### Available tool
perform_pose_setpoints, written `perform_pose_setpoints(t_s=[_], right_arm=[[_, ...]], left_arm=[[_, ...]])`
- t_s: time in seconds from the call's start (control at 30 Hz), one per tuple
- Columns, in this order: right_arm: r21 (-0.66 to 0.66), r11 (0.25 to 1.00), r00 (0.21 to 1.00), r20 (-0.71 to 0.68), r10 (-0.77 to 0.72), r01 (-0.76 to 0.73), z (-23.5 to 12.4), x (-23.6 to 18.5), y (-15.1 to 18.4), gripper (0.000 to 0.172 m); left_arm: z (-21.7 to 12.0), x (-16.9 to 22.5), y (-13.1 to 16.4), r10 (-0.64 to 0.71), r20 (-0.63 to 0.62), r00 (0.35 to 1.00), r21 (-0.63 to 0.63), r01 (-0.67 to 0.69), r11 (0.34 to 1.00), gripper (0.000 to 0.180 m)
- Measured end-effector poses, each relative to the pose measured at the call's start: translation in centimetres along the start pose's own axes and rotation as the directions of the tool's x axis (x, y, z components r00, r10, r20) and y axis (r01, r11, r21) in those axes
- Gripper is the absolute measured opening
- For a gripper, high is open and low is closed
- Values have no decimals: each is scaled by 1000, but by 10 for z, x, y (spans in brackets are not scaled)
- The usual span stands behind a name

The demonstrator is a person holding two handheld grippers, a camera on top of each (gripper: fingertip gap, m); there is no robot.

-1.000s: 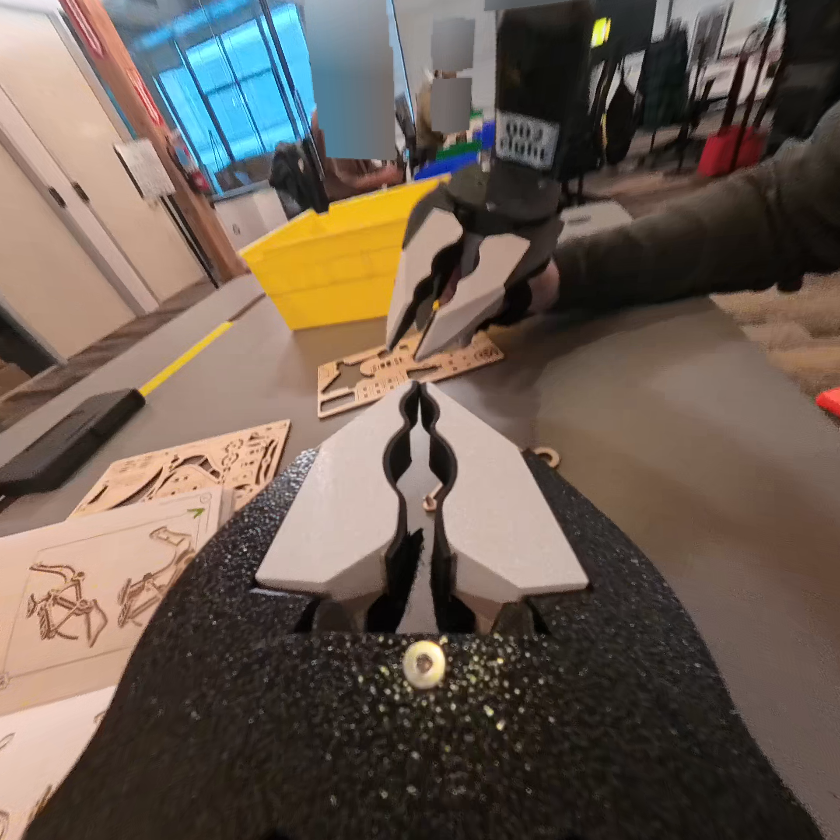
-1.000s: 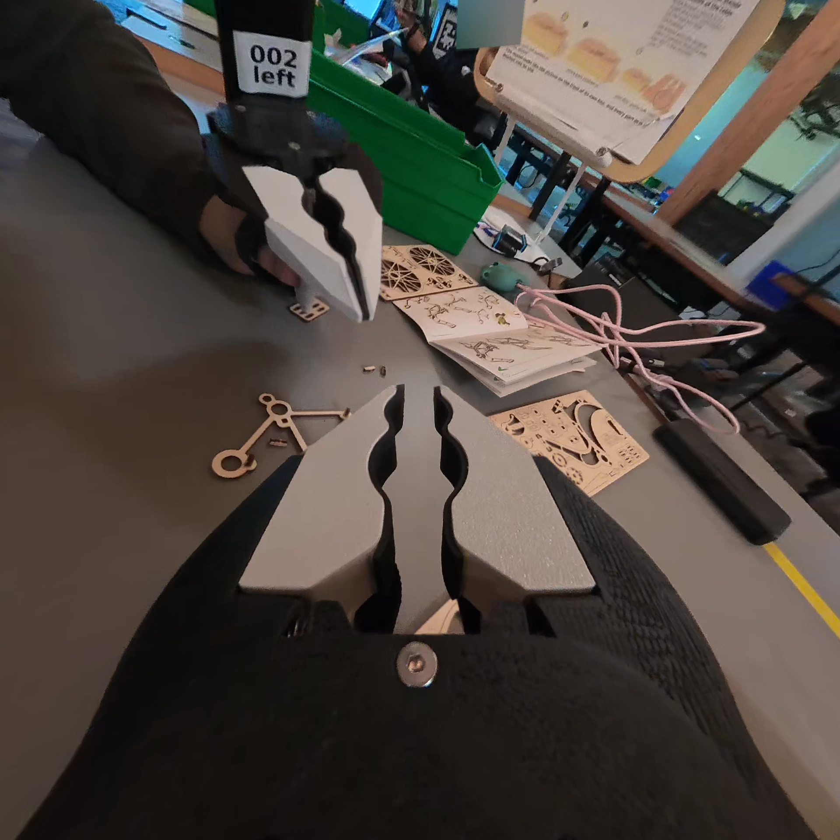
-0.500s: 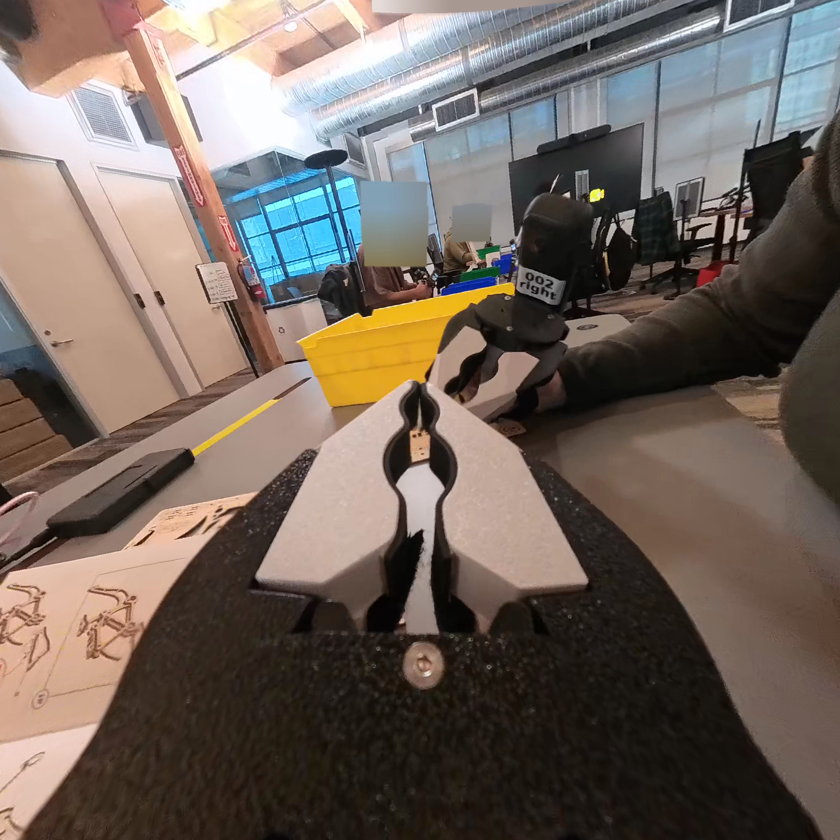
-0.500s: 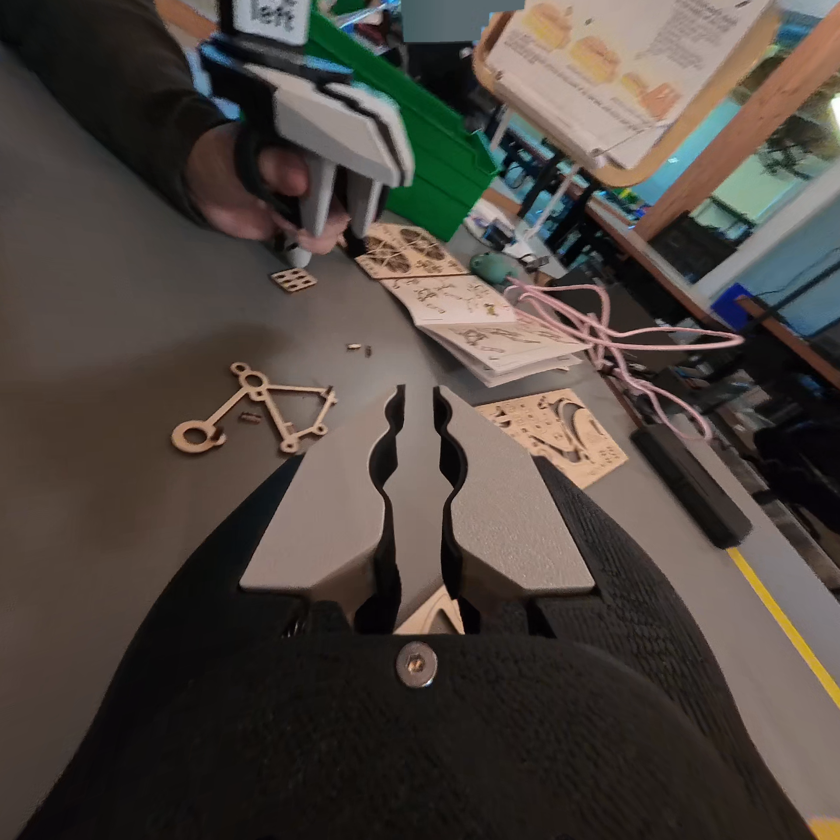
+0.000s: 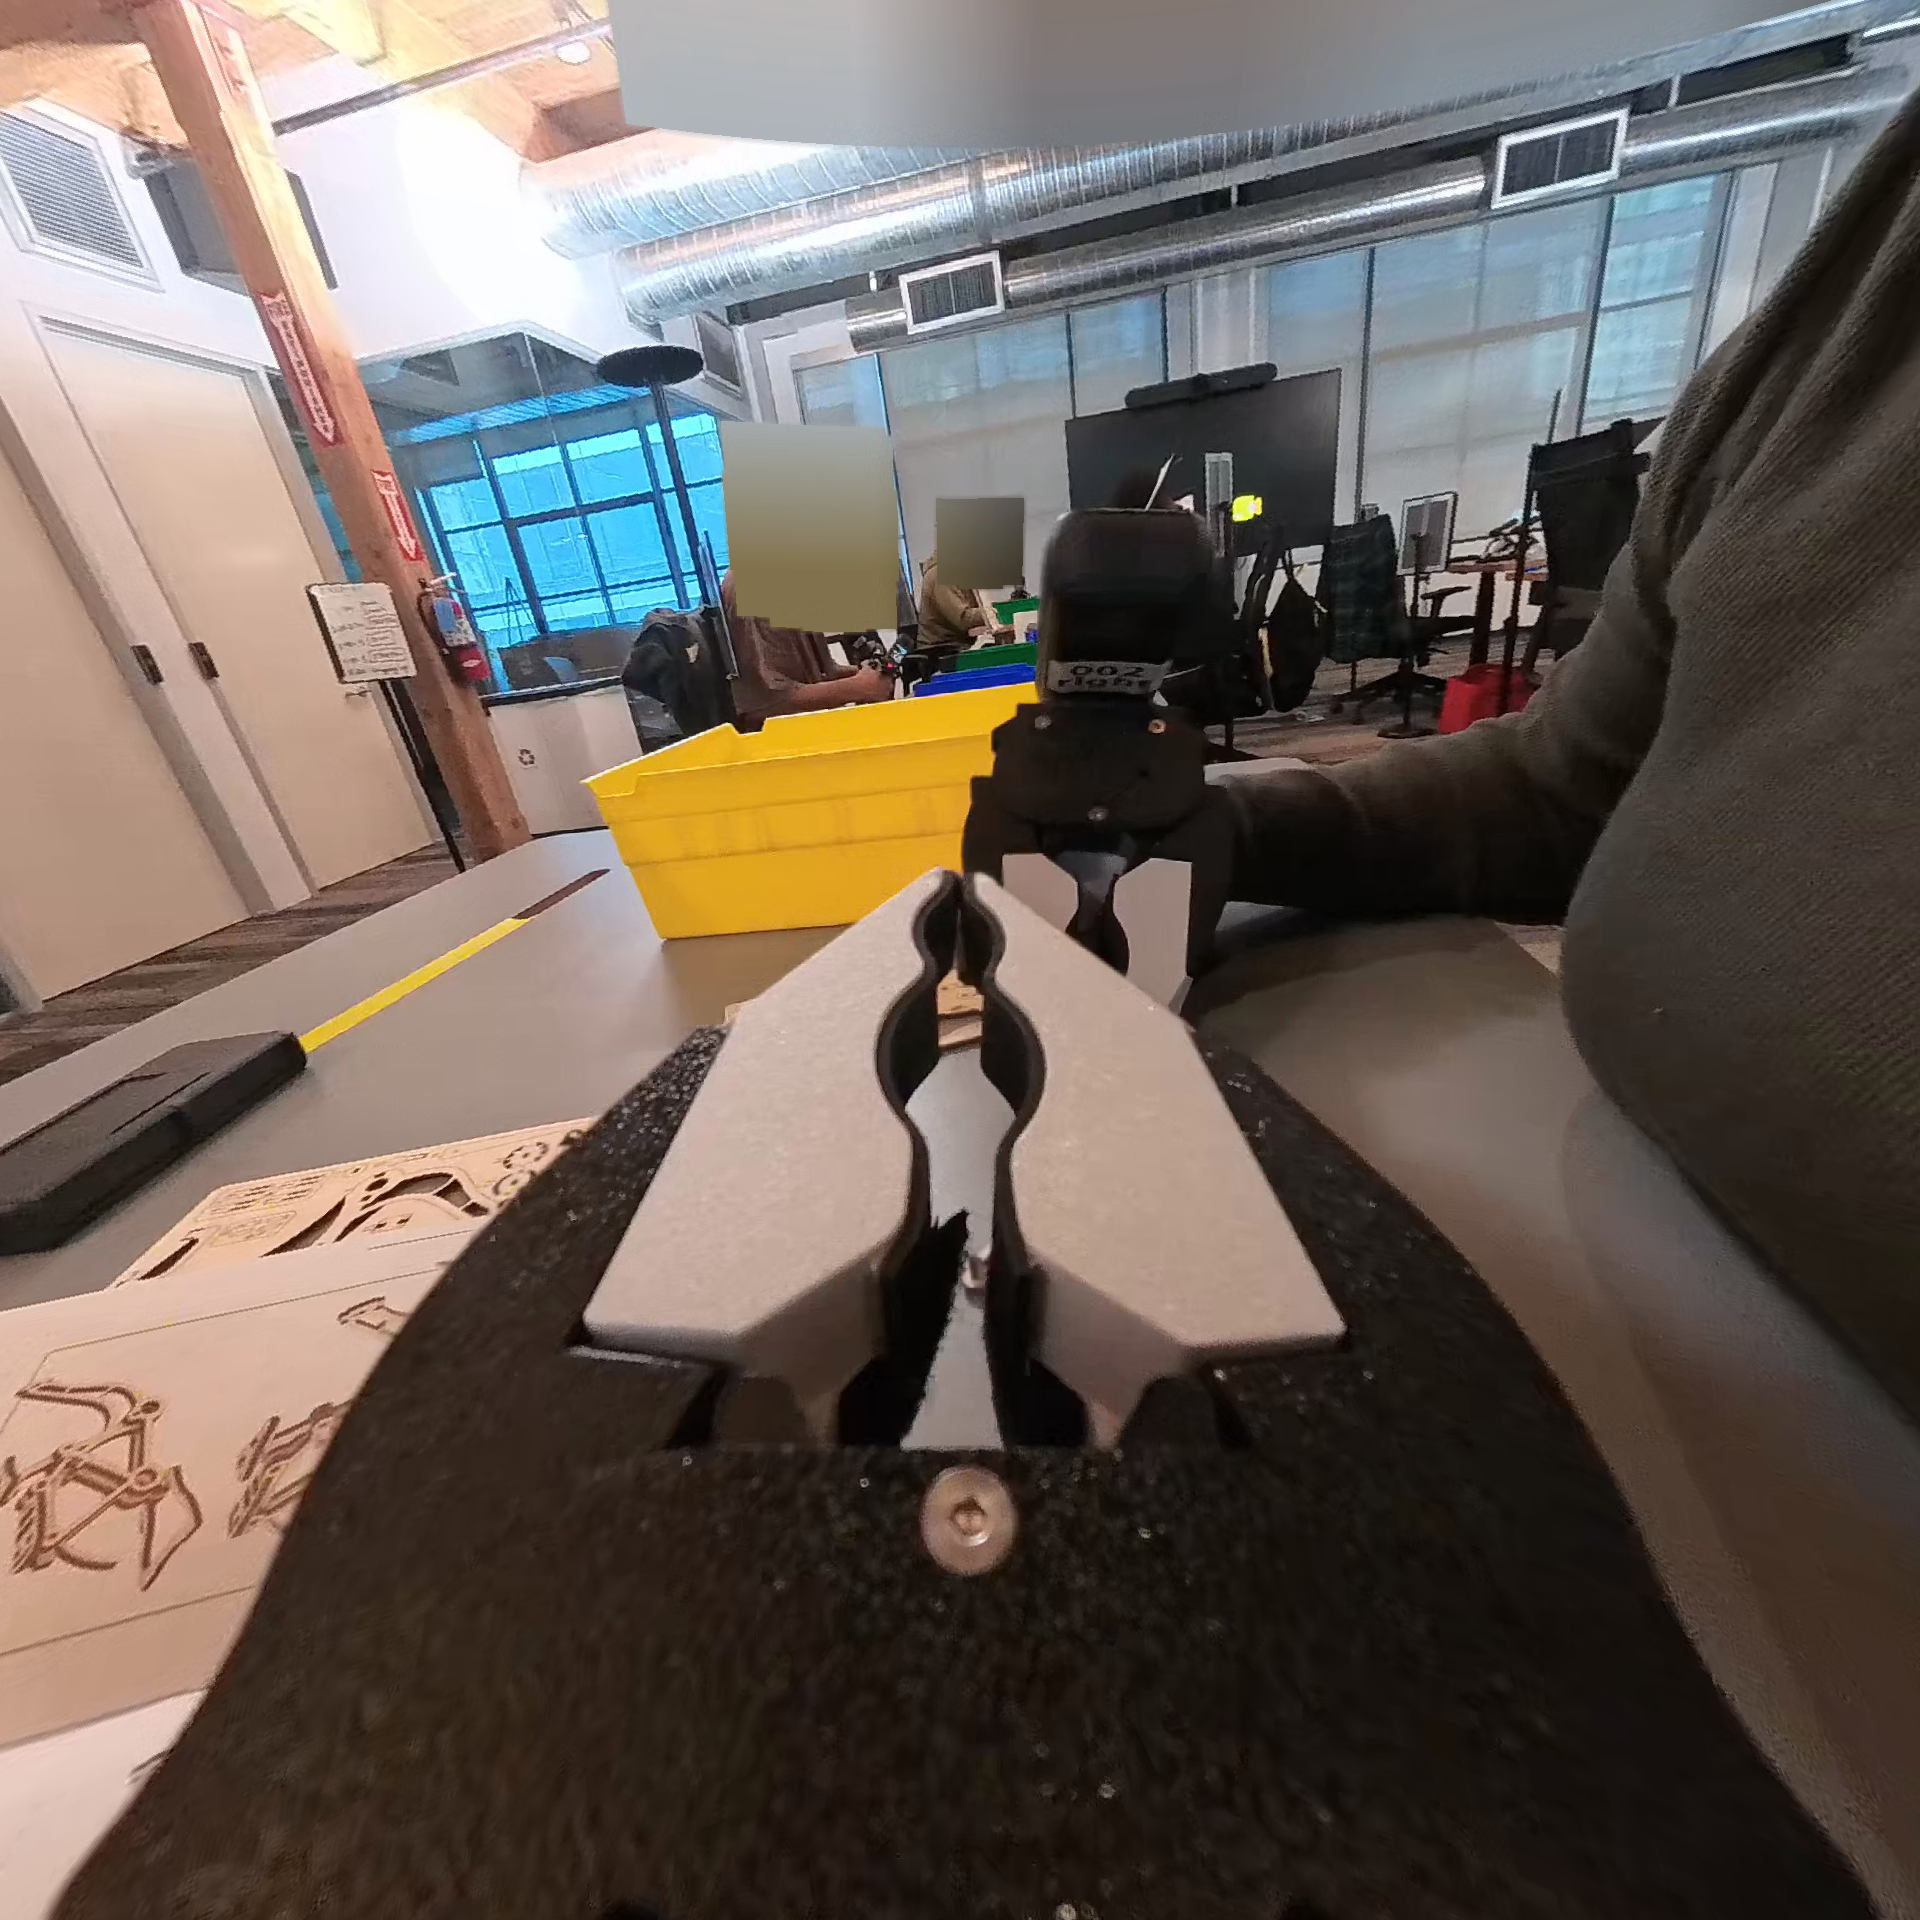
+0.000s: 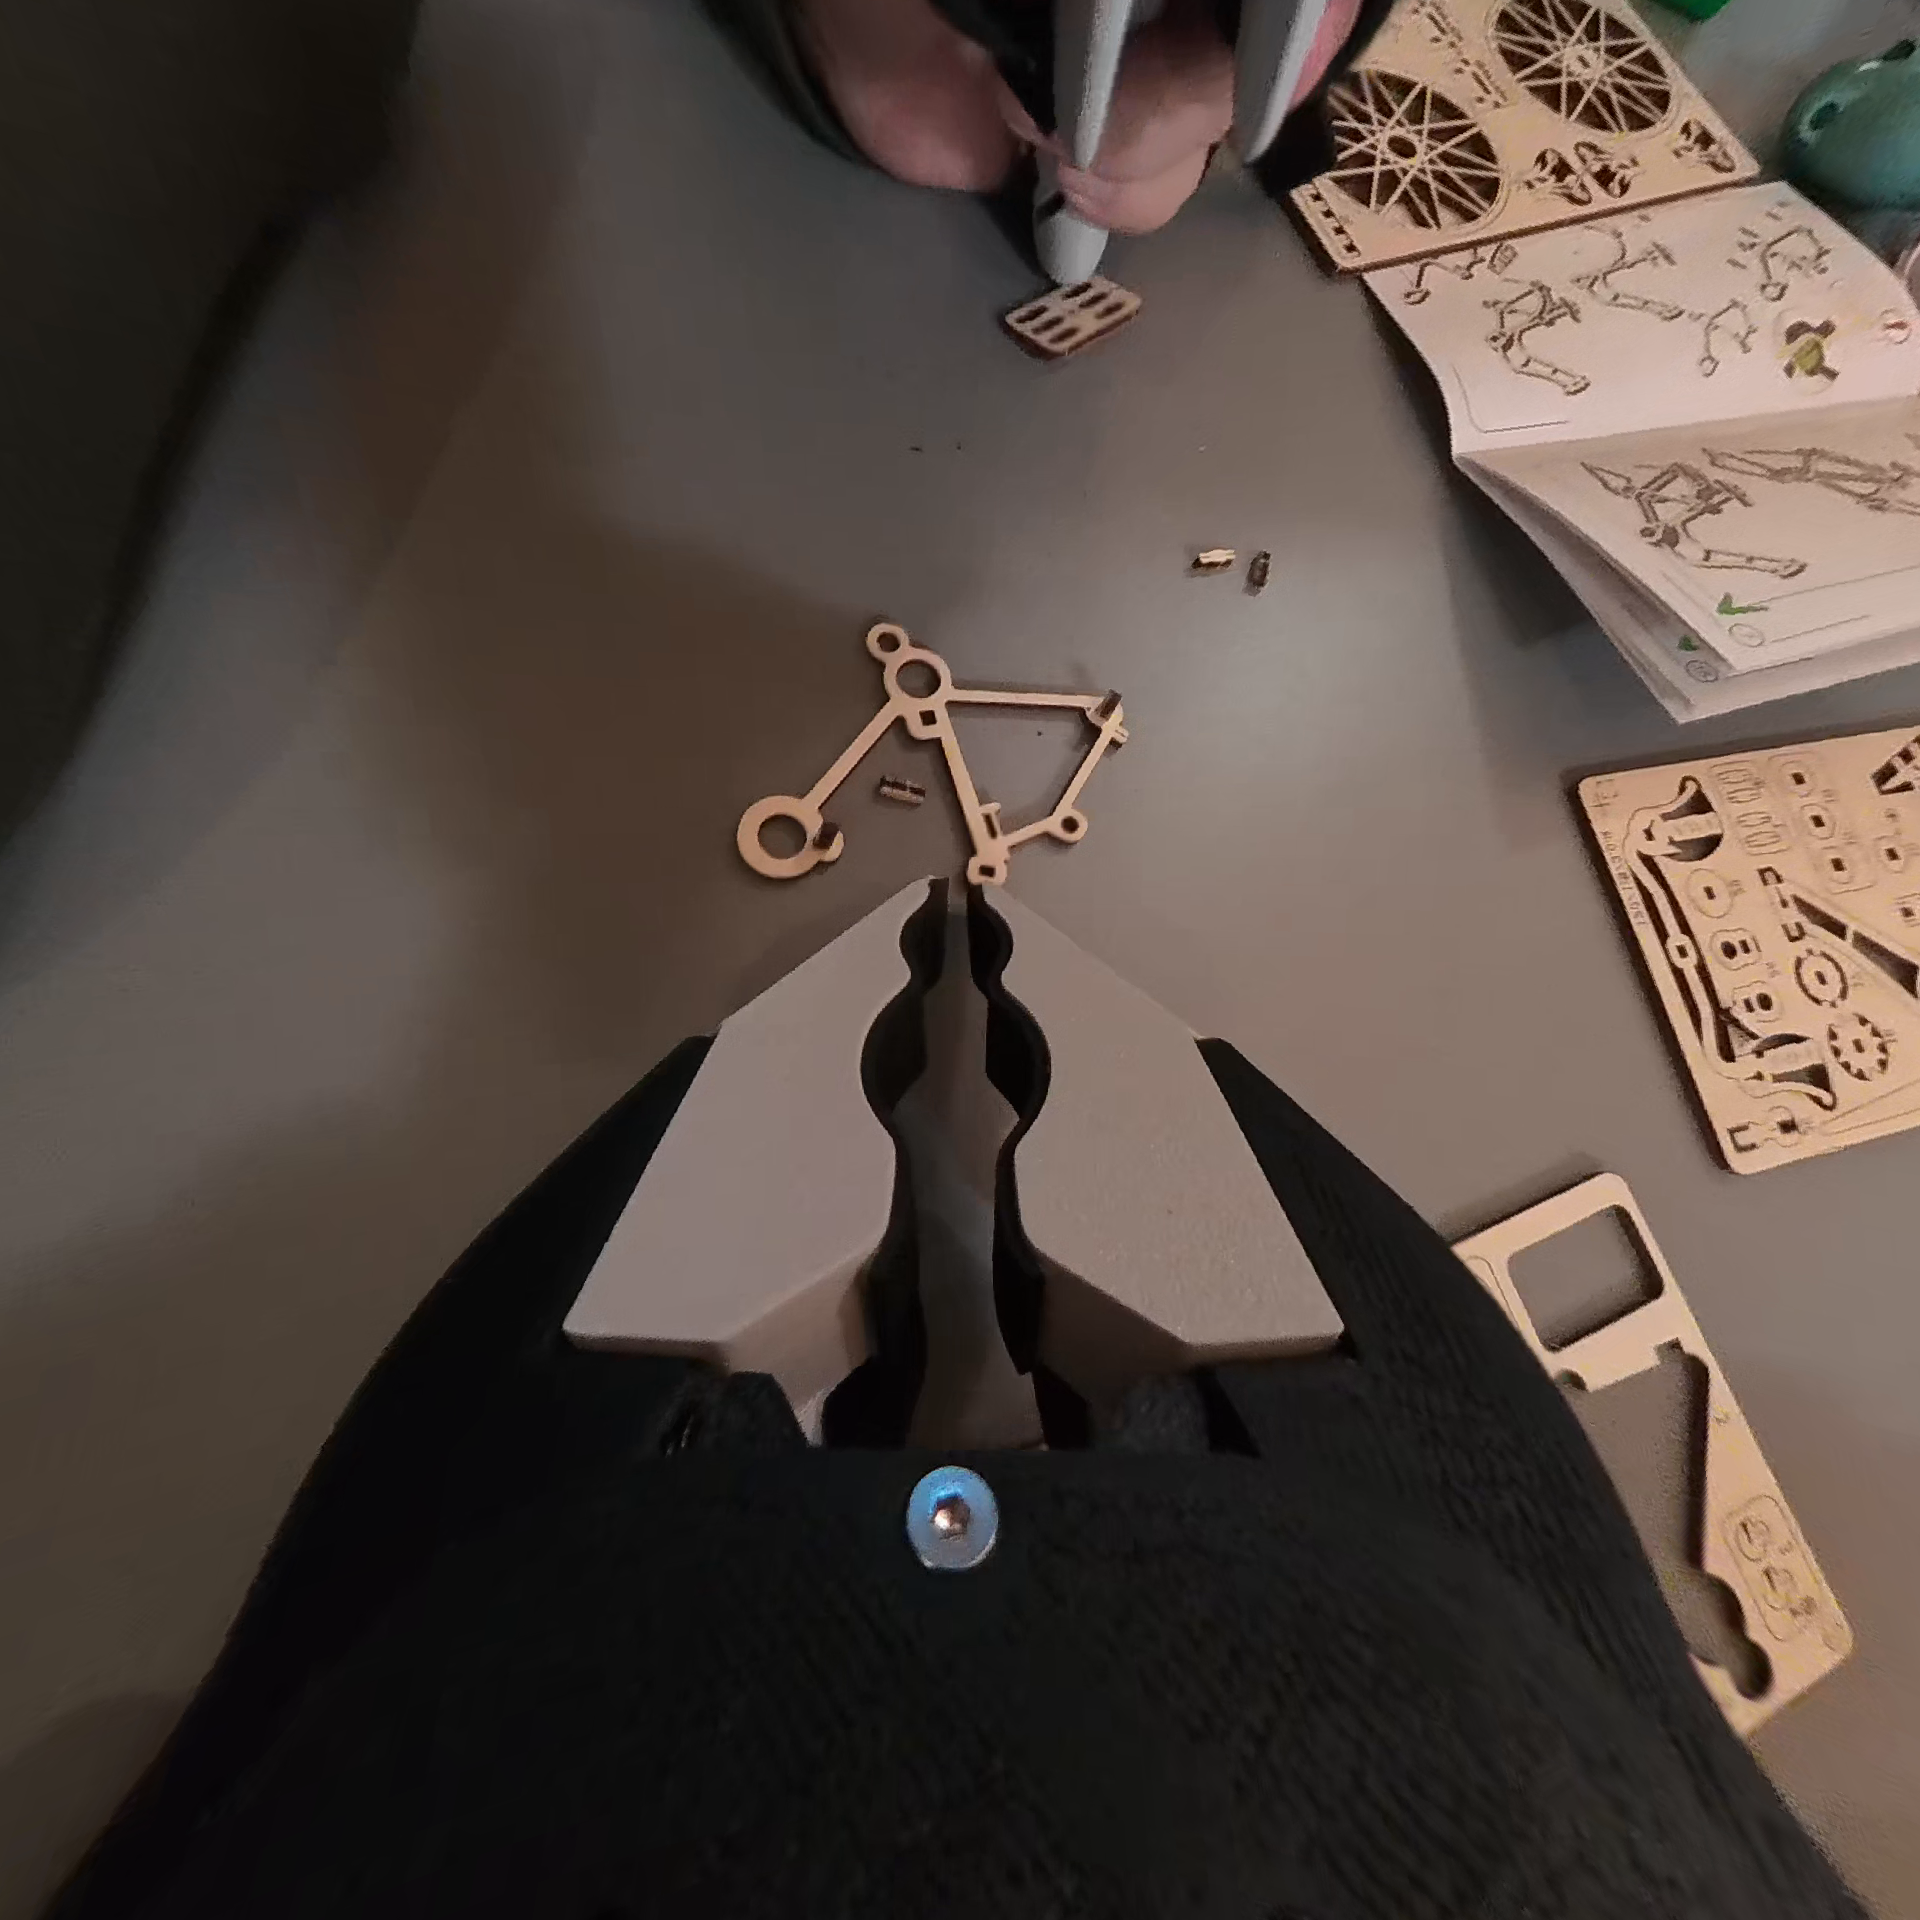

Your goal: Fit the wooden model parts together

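A flat wooden frame part [image 6: 957, 776] with rings lies on the grey table [image 6: 520, 623]. My right gripper [image 6: 956, 885] points down at the table. Its tips are almost together with only a thin slit, and the frame's near corner lies just past the right tip. Its black body [image 5: 1091, 769] stands upright in the left wrist view. My left gripper [image 5: 961, 883] is shut and held low. In the right wrist view its tip [image 6: 1070, 244] rests at the edge of a small slotted wooden piece [image 6: 1070, 312] that lies flat. That piece shows through the jaw hollow [image 5: 956, 1003].
Small wooden pegs [image 6: 902, 790] [image 6: 1210, 561] lie loose near the frame. An open booklet [image 6: 1662, 416] and punched wooden sheets [image 6: 1766, 935] [image 6: 1662, 1455] [image 6: 1507, 114] lie to the right. A yellow bin [image 5: 790, 821] and a black bar [image 5: 135, 1112] stand beyond the left gripper. About 12 cm separates my left fingertips from my right.
My right gripper tipped down toward the table, came close to the frame, and its jaws closed from a clear gap to a thin slit. My left gripper, shut throughout, came down to the slotted piece.
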State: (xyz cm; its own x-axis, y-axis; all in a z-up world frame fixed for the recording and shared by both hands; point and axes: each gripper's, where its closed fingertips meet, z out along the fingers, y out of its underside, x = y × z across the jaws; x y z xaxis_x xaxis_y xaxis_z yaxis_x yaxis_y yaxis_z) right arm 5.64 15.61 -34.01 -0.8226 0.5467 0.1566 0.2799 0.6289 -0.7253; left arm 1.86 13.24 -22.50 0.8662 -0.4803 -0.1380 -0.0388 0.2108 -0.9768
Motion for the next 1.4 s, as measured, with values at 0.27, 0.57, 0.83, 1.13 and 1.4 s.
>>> perform_pose_setpoints(t_s=[0.27,0.57,0.83,1.13,1.4], right_arm=[[-12,987,977,138,162,-162,4,-14,-9,7],[-1,984,976,132,174,-176,11,-11,-11,10],[15,992,986,115,120,-122,16,-9,-14,9],[22,992,986,123,117,-120,9,-10,-8,8],[22,989,985,99,143,-146,17,-7,-15,9]], left_arm=[[0,2,2,-12,-15,1000,-6,12,1000,0],[1,3,3,-19,-26,999,-15,19,1000,0],[1,5,4,-13,-32,999,-18,12,1000,0],[1,5,4,-12,-38,999,-18,12,1000,0],[2,8,4,-11,-50,999,-21,10,1000,0]])
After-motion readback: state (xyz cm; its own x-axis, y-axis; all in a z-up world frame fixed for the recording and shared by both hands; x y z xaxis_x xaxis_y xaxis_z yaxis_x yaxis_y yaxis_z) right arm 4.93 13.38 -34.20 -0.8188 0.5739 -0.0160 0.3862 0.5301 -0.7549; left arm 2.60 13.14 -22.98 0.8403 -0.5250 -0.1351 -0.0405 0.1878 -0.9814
